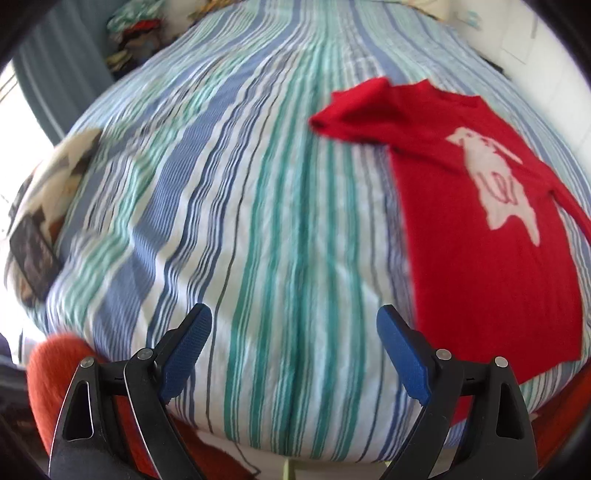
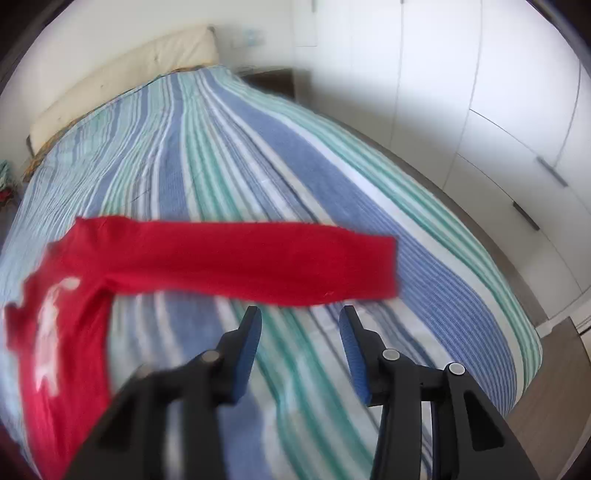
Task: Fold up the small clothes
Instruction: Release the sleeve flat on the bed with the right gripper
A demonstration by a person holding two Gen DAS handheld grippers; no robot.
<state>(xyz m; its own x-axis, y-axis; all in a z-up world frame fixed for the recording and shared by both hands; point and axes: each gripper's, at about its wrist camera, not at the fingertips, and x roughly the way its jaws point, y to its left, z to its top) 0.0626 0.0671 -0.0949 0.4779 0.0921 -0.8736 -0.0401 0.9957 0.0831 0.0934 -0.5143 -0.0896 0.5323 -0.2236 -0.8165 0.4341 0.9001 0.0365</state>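
Observation:
A small red long-sleeved shirt (image 1: pixel 480 221) with a white animal print lies flat on the striped bedspread (image 1: pixel 258 221). In the left wrist view it lies to the right, its near sleeve bunched at the top left. My left gripper (image 1: pixel 293 321) is open and empty, above the bedspread left of the shirt's hem. In the right wrist view the shirt (image 2: pixel 59 314) lies at the left with one sleeve (image 2: pixel 258 262) stretched out to the right. My right gripper (image 2: pixel 301 325) is open and empty, just short of that sleeve.
A patterned cushion or cloth (image 1: pixel 48 192) and an orange object (image 1: pixel 55 369) sit at the bed's left edge. A heap of clothes (image 1: pixel 136 33) lies far left. A cream headboard (image 2: pixel 122 81) and white wardrobe doors (image 2: pixel 480 110) bound the bed.

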